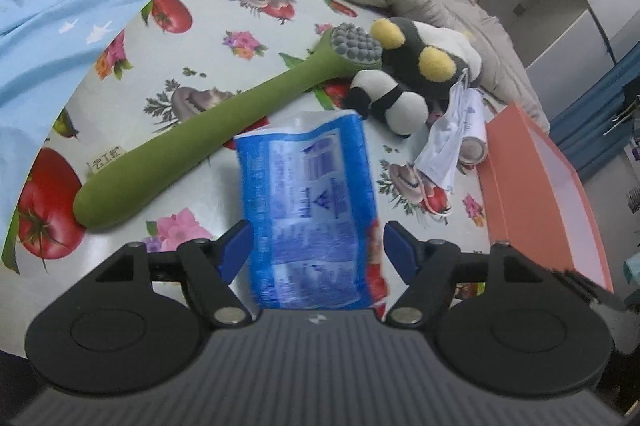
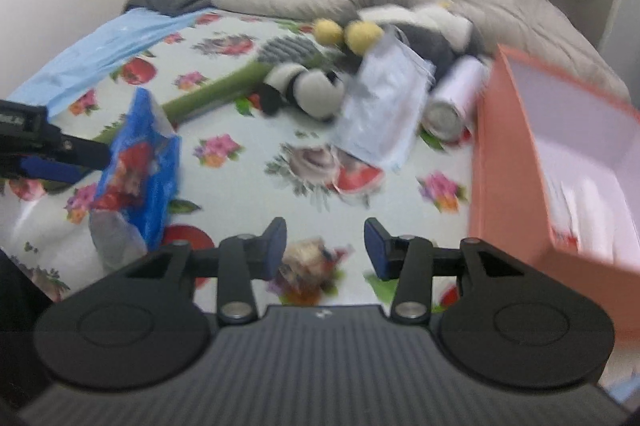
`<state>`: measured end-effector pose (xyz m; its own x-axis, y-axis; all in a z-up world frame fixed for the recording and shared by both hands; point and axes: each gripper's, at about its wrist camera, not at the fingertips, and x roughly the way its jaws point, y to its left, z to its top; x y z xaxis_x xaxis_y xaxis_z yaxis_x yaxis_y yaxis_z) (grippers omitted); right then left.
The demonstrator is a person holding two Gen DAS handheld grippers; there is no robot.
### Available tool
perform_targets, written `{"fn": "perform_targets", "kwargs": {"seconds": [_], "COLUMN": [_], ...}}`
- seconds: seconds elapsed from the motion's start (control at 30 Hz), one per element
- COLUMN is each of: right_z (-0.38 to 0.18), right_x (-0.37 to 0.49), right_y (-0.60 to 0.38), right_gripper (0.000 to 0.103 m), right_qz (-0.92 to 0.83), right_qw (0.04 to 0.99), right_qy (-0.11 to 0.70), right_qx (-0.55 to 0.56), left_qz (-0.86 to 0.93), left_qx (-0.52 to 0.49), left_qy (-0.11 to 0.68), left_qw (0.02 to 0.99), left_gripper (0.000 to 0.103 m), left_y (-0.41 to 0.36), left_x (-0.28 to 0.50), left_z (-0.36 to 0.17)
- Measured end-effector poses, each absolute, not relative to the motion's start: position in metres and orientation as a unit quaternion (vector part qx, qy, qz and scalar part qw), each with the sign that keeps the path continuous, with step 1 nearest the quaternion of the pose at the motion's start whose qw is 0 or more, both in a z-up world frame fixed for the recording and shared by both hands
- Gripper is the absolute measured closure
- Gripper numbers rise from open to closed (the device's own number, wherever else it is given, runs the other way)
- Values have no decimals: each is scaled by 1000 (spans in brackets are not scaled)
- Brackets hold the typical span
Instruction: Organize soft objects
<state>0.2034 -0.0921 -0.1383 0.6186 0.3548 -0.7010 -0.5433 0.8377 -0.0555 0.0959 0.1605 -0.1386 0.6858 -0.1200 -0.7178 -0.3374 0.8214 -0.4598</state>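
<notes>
My left gripper (image 1: 318, 246) is spread wide around a crinkly blue plastic packet (image 1: 312, 209), pads not touching it. My right gripper (image 2: 325, 246) gapes empty over the glossy floral sheet (image 2: 248, 177), the orange box (image 2: 516, 161) wall close by on my right.

Light: bright, even, soft indoor; source not visible.
Shadows: faint.
Left wrist sharpness: mostly crisp; blue packet (image 1: 312, 209) slightly smeared.
Right wrist sharpness: motion blur throughout, strongest on orange box (image 2: 516, 161) at 3 o'clock.
Distortion: fisheye bending, dark corners.
</notes>
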Motion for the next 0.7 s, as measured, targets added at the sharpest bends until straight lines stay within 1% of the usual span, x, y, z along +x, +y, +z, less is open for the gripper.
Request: {"fn": "perform_targets", "kwargs": {"seconds": [0.07,0.17,0.33,0.43,0.63,0.7], "right_z": [-139,-151,-174,-178,-186,-186], "right_x": [206,211,214,216,218,219], "right_y": [-84,-70,-69,-78,-89,-90], "right_gripper": [57,58,58,59,60,60], "right_qz": [272,283,263,257,239,237], "right_qw": [883,865,856,858,861,863], "right_qy": [353,371,399,409,420,419], "right_qx": [-147,-182,-197,-176,-159,-154], "left_qz": [57,58,57,54,74,85], "left_qx": [-291,-283,-261,-250,-188,-164], "left_qy": [389,390,391,392,391,390], "left_qw": [872,874,881,884,898,902], "left_gripper": [27,27,27,27,29,32], "left_y": [158,154,140,129,103,96], "left_x": [96,97,100,104,113,116], "left_z": [-137,-135,-134,-135,-136,-137]}}
